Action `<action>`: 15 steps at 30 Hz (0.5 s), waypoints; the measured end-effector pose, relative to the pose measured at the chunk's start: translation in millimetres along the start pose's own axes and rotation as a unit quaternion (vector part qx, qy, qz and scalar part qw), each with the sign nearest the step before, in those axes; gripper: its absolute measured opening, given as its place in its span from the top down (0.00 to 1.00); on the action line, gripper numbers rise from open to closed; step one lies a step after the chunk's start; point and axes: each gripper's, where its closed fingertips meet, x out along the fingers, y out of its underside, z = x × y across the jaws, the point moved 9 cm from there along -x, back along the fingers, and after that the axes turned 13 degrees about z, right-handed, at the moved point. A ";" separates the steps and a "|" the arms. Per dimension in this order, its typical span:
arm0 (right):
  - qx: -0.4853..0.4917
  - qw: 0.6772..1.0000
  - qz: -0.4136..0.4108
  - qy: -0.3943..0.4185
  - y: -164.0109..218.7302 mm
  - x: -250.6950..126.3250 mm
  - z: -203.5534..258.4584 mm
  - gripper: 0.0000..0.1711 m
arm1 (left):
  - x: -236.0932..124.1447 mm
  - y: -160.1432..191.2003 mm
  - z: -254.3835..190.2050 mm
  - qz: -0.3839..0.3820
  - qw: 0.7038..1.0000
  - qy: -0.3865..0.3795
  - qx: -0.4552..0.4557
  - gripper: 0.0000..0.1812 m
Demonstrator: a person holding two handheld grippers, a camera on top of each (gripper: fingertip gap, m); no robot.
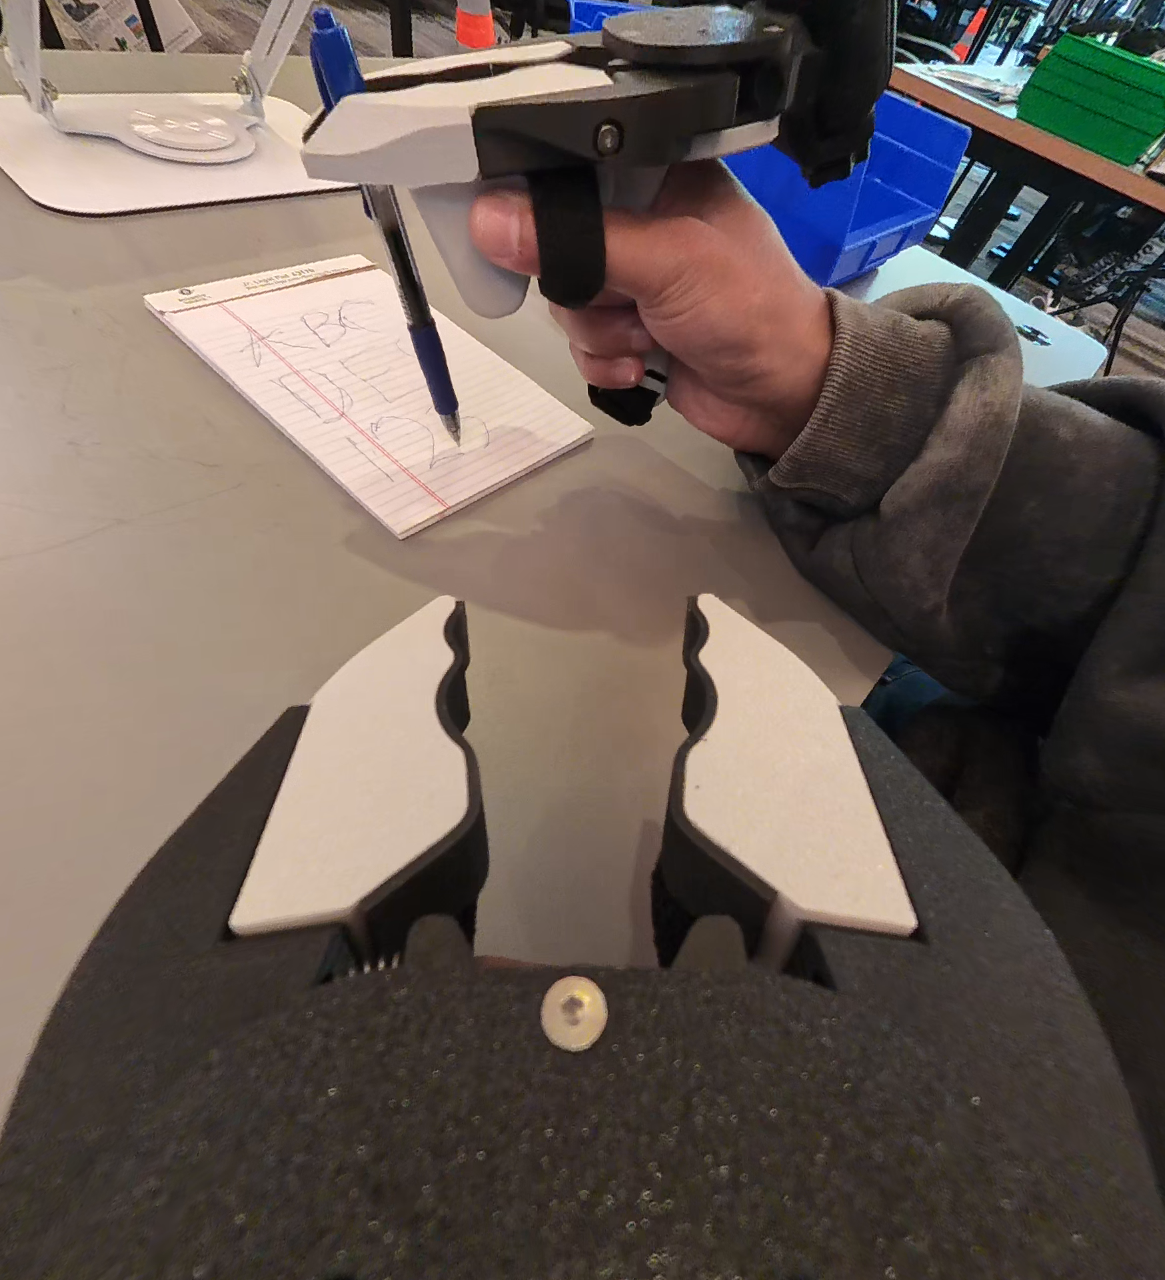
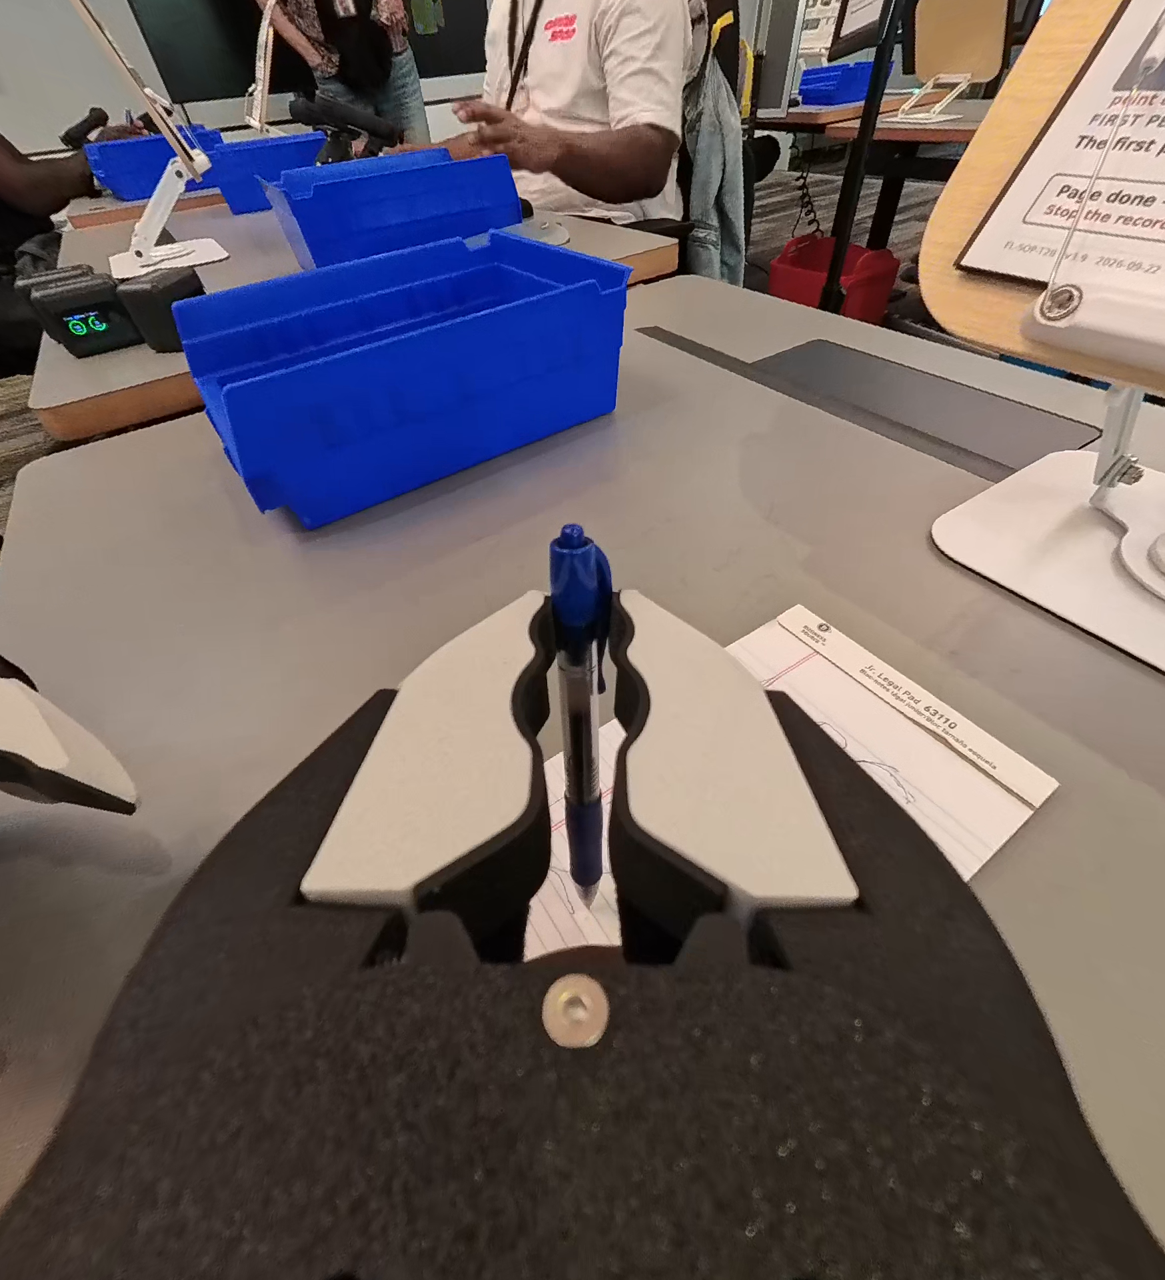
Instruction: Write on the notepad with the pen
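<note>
Writing is under way: the pen (image 1: 420, 325) is squeezed tight by the right gripper (image 2: 580, 623), its tip touching the notepad (image 1: 330, 388). The left gripper (image 1: 576, 609) is held open and empty nearby. Next, a gentle, steady stroke is likely needed.

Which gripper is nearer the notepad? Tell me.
Right. The right gripper holds the pen directly above the notepad, tip on the page. The left gripper hovers open beside it, apart.

Both wrist cams: close, notepad (image 1: 365, 388) shared
</note>
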 end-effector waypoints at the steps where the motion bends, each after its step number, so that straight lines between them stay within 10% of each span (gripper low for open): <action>1: 0.000 1.000 0.001 0.000 0.2 -0.6 0.1 0.92 | 0.0 -0.1 -0.1 0.000 1.000 0.000 0.000 0.67; 15: 0.005 1.000 0.002 0.000 6.1 -11.4 -2.2 0.92 | 1.3 -0.6 -3.2 0.002 1.000 0.001 0.004 0.67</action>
